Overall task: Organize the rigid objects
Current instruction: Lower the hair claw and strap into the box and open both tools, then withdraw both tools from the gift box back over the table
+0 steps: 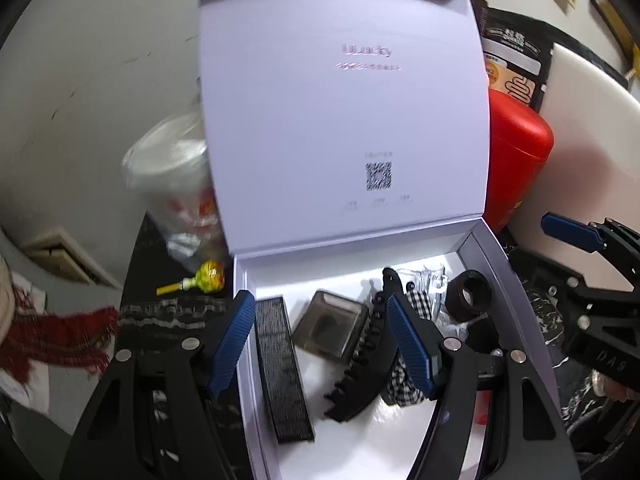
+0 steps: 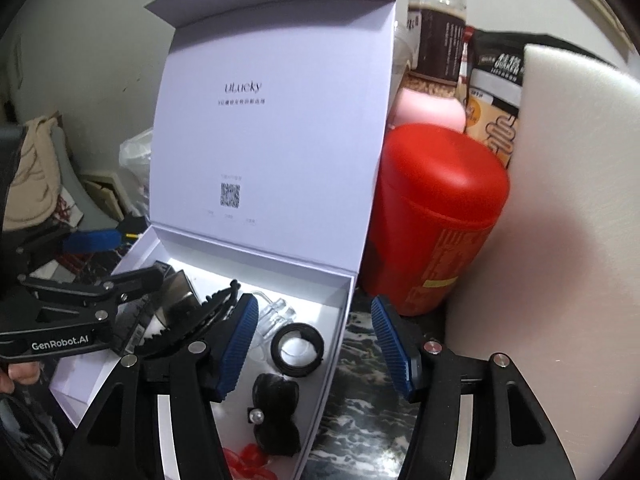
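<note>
A white box (image 1: 486,258) stands open with its lid (image 1: 340,120) upright. Inside lie a black strip (image 1: 282,368), a smoky plastic case (image 1: 332,326), a black hair claw (image 1: 366,364), checked cloth (image 1: 418,304), a clear plastic piece (image 1: 434,280) and a black ring (image 1: 468,294). My left gripper (image 1: 320,344) is open and empty over the box's left part. My right gripper (image 2: 314,348) is open and empty, straddling the box's right wall (image 2: 336,340). In the right wrist view the ring (image 2: 296,346), a black bow (image 2: 276,416) and red pieces (image 2: 248,460) show.
A red canister (image 2: 432,216) stands right of the box, with a white foam board (image 2: 560,208), a jar (image 2: 436,28) and a black pouch (image 2: 496,92) behind. A plastic cup (image 1: 176,180) and a yellow lollipop (image 1: 204,278) are left of the box. A red-fringed cloth (image 1: 60,340) lies far left.
</note>
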`<state>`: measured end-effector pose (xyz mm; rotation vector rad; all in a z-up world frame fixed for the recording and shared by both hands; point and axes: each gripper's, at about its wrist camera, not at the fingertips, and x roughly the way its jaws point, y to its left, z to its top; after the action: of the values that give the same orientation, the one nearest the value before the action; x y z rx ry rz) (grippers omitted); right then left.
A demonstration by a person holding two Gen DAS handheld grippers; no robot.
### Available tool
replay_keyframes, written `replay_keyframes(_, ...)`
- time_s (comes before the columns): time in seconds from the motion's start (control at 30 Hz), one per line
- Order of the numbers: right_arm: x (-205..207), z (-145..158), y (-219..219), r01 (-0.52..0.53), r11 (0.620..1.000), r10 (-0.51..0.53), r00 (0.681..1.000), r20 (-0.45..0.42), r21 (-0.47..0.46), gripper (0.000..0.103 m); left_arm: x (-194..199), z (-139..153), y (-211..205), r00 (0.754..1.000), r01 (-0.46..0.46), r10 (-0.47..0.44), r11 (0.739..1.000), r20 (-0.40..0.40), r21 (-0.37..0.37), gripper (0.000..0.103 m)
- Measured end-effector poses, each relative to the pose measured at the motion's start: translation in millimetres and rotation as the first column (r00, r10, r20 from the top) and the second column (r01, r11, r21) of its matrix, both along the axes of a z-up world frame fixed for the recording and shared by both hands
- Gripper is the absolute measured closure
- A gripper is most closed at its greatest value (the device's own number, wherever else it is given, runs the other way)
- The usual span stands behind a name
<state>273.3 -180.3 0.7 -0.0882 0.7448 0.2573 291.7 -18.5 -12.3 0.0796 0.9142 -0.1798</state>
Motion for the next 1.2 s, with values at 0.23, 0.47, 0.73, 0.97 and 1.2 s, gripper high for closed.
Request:
replay_keyframes(0.23, -11.7, 3.8, 2.9, -0.004, 1.000, 0.004, 1.000, 0.007, 0.017, 0.043, -18.8, 7.1, 10.3, 0.999, -0.034, 0.034, 0.999, 0.023, 0.009, 0.035)
replay_keyframes(0.47, -32.7, 12.8, 5.1, 0.003, 1.000, -0.004, 1.000, 0.023, 0.017, 0.043, -40.5, 25.3, 11.9, 0.997, -0.036, 0.034, 0.999, 0.071, 0.029, 0.035)
replay_keyframes(0.73, -68.2, 30.6, 3.6, 0.015, 1.000, -0.016, 0.999, 0.042, 0.022, 0.041, -77.5, 57.7, 9.7, 0.990, -0.035, 0.032, 0.999, 0.141, 0.026, 0.035)
replay_keyframes(0.97, -106.9, 50.7, 5.5, 0.025, 1.000, -0.025, 0.997, 0.073, -0.006, 0.035, -113.0, 83.1, 8.4, 0.981, -0.044, 0.041, 0.999, 0.190, 0.013, 0.035)
replay_keyframes(1.2, -141.5, 64.5, 2.2, 0.052, 0.999, -0.052, 0.995, 0.080, -0.010, 0.022, -146.7, 98.9, 3.8, 0.977, -0.044, 0.042, 0.999, 0.208, 0.009, 0.029)
